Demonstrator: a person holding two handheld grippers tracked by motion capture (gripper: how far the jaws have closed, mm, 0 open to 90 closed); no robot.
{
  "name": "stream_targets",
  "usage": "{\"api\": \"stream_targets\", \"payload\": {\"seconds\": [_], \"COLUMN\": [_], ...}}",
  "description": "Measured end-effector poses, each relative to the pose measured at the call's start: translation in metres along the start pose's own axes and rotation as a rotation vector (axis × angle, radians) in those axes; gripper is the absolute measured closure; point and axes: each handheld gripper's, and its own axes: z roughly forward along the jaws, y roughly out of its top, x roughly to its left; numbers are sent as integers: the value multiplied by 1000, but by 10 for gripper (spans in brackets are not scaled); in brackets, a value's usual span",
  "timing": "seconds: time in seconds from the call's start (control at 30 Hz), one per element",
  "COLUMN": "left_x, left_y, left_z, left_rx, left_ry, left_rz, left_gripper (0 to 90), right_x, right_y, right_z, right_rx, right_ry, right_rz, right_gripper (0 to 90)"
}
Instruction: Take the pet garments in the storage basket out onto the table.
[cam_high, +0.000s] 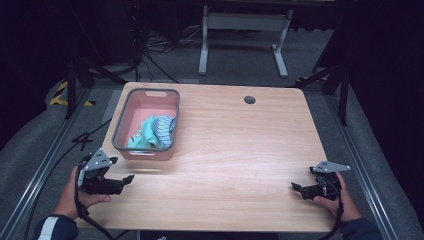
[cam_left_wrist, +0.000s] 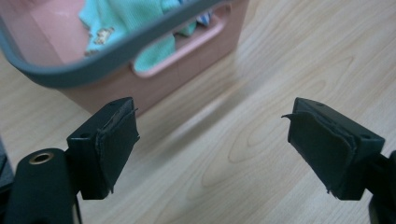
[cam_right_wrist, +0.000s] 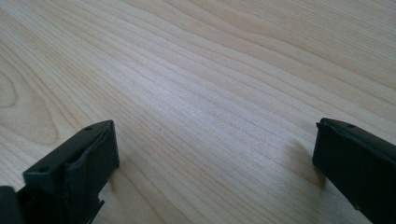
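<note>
A pink basket with a grey rim (cam_high: 117, 131) stands at the table's left rear, and a teal garment (cam_high: 146, 136) and a striped cloth (cam_high: 165, 124) lie inside it. My left gripper (cam_high: 129, 179) hovers near the front left corner, just in front of the basket. Its jaws stand wide apart with nothing between them. In the left gripper view the basket's handle slot (cam_left_wrist: 177, 46) is close ahead, past the left gripper (cam_left_wrist: 212, 140), with the teal garment (cam_left_wrist: 126, 14) showing above the rim. My right gripper (cam_high: 295, 187) rests low at the front right, open and empty; the right gripper (cam_right_wrist: 215, 158) faces bare wood.
The wooden table (cam_high: 240, 150) has a round cable hole (cam_high: 249, 99) at the back. Its front edge lies just under both hands. A white desk frame (cam_high: 243, 30) and cables lie on the floor beyond.
</note>
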Motion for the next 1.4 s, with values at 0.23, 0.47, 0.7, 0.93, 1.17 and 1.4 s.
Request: {"api": "stream_targets", "payload": {"seconds": [0.23,0.47,0.7,0.93,1.17,1.4], "left_x": [3,11,20,33,46,62], "left_y": [30,69,108,132,141,138], "left_z": [-6,4,31,66,102,130], "left_rx": [3,23,77,162,284,378], "left_ry": [17,10,26,21,51,54], "left_rz": [29,59,89,69,28,-50], "left_gripper": [158,161,163,164,165,166], "right_x": [0,0,0,0,0,0], "right_y": [0,0,0,0,0,0], "right_z": [0,0,0,0,0,0], "right_rx": [0,0,0,0,0,0], "right_ry": [0,0,0,0,0,0], "right_rz": [0,0,0,0,-1,0], "right_gripper": [7,7,7,7,7,7]}}
